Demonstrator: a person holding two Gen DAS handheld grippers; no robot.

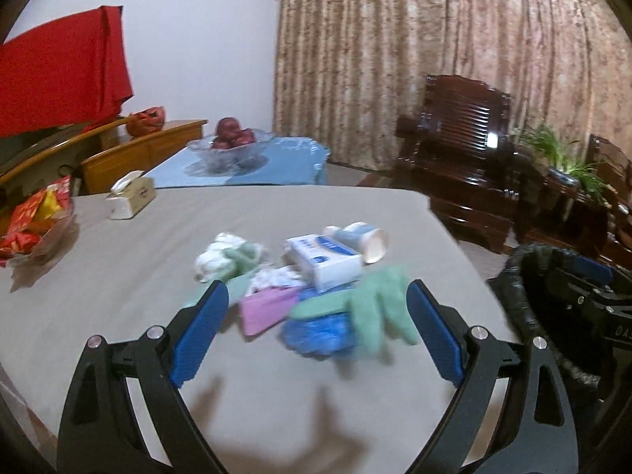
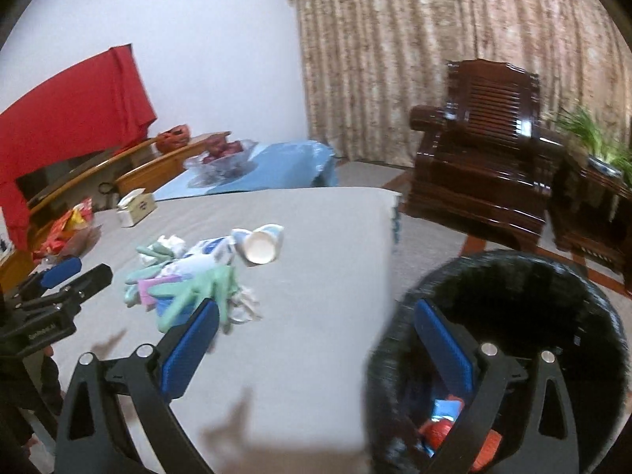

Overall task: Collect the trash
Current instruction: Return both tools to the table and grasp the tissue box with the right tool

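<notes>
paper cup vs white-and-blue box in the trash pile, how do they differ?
Shape: the paper cup is round and tapered; the white-and-blue box is flat-sided and rectangular.
Pose: the cup lies tipped on its side with its mouth facing the right wrist camera; the box rests flat on a broad face.
Place: the cup sits at the far edge of the pile; the box is nearer the middle, next to the green glove.
Shared: both are white with blue print, on the grey tabletop.

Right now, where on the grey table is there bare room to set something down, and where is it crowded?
Bare: the near strip of the table in front of the trash pile, and the stretch between the pile and the tissue box. Also the right edge beside the bin. Crowded: the centre pile of gloves, box and paper cup, and the left edge's snack packets.
</notes>
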